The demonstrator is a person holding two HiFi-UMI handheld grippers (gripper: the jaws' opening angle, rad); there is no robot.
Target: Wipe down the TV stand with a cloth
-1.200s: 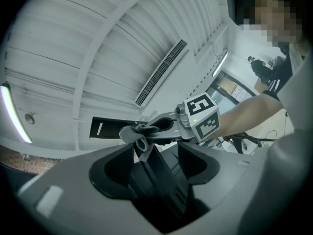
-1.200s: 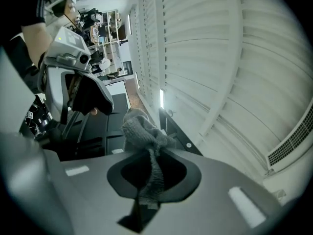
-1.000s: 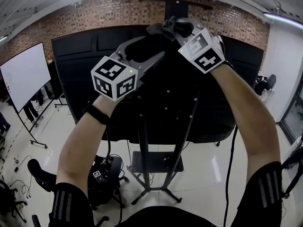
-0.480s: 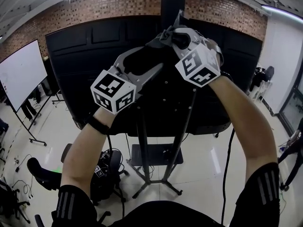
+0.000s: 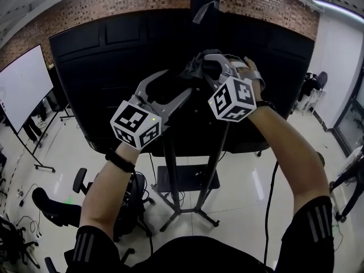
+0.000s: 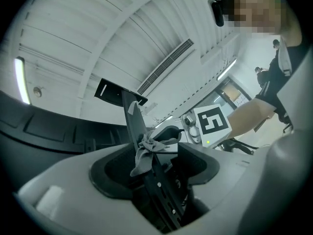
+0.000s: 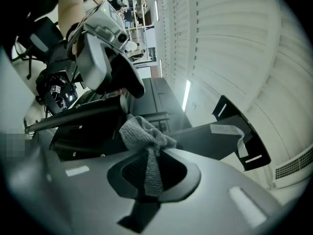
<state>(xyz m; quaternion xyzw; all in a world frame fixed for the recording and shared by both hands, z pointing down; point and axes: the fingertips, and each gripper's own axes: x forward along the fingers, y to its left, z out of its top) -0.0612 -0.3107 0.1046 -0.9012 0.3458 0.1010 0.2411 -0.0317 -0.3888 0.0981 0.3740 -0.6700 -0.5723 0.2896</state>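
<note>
The black TV stand [image 5: 172, 169] carries a big black screen [image 5: 102, 67], seen from behind. My right gripper [image 5: 200, 68] is shut on a grey cloth [image 5: 192, 71] and presses it against the stand's upright post just above the left gripper. In the right gripper view the cloth [image 7: 145, 137] bunches out of the right gripper [image 7: 150, 176] onto the dark post. My left gripper [image 5: 183, 89] is open, its jaws set either side of that post. The left gripper view has the perforated post [image 6: 159, 180] running between the left gripper [image 6: 156, 156], with the cloth [image 6: 146, 148] on it.
A whiteboard [image 5: 23, 90] stands at the left. Office chairs [image 5: 51, 206] and black gear [image 5: 129, 201] sit on the glossy floor left of the stand's base shelf [image 5: 187, 181]. A cable [image 5: 272, 192] hangs at the right. A brick wall [image 5: 114, 1] is behind.
Both grippers have come lower in the head view, the right one most, bringing the cloth down the post. The left gripper stays open.
</note>
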